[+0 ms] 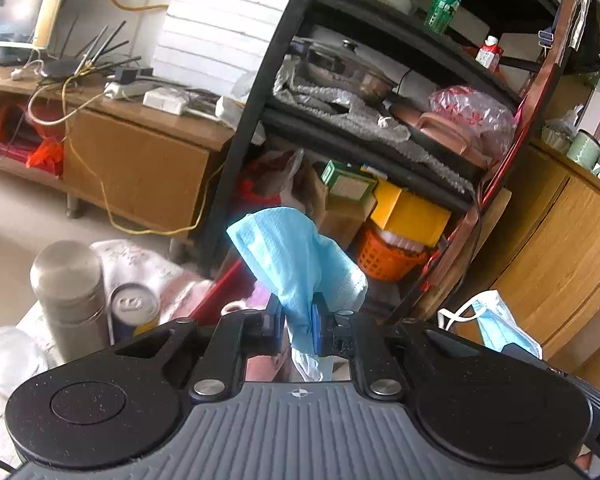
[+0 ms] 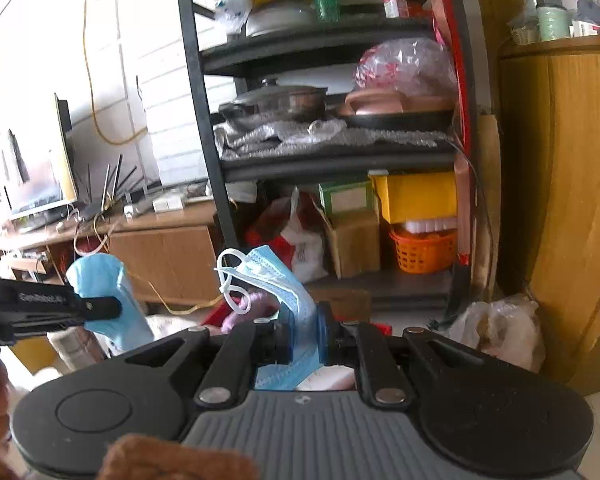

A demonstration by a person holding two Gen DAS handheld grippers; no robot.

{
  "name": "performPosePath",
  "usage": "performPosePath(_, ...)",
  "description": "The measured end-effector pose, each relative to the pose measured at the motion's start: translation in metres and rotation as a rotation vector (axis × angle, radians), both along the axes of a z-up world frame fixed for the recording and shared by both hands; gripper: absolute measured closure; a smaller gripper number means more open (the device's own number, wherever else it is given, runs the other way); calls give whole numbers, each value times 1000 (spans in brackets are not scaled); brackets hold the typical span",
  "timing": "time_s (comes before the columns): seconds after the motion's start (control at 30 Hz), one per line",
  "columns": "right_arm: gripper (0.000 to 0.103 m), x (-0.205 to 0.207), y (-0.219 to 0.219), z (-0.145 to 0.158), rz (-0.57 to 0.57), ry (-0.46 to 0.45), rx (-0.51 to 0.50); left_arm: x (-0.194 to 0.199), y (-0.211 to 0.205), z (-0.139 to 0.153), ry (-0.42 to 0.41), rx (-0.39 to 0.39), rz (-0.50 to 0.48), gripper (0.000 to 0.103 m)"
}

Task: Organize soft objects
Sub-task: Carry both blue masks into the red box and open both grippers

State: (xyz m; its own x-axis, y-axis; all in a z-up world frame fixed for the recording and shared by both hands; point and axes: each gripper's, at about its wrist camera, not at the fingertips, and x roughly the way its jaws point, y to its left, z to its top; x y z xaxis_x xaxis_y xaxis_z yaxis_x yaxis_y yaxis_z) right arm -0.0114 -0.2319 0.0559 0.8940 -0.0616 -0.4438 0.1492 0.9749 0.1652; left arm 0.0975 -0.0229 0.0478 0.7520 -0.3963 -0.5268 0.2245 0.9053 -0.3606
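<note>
Blue mask, left (image 1: 300, 264): a light blue face mask pinched between the fingers of the left tool (image 1: 298, 326), its crumpled body standing up above the grip, a pale end hanging below.
Blue mask, right (image 2: 284, 284): a second mask of the same kind, clamped in the right tool (image 2: 302, 340); its white ear loops (image 2: 230, 280) dangle to the left.
Left tool: clenched on its mask, held in the air.
Right tool: clenched on its mask, also raised; it shows at the right edge of the left wrist view.
Spacing: the two masks are held apart, side by side.
Below left: steel flask (image 1: 66, 292) and drink can (image 1: 134, 306), standing close together.
Behind: black shelf rack (image 2: 204, 92) with a pot (image 2: 276, 102), a yellow box (image 2: 420, 196) and an orange basket (image 2: 424, 250).
</note>
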Motion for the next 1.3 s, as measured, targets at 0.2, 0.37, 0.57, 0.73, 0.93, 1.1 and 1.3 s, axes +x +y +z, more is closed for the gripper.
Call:
performPosePath(0.2,103,17,-3,-3,-22,-4,-20,11,-24,4,-37,13,-27,91)
performPosePath(0.37,103,40,-11,-18,-43,39,-30,26,-51,-4,-43,35,-62,91)
performPosePath(0.57,103,68,-23,-46,-54,106,-68,50,-81,-30,-28,84,-96,91)
performPosePath(0.73,103,88,-31,-72,-40,170,-52,74,-91,-58,44,109,-100,89)
performPosePath(0.93,103,107,-32,-105,-30,252,-55,90,-102,-95,131,185,-105,86)
performPosePath(1.1,103,117,-30,-134,-19,316,-42,94,-110,-114,176,226,-113,80)
performPosePath(1.3,103,128,-32,-159,-19,379,-16,92,-117,-121,168,280,-119,76)
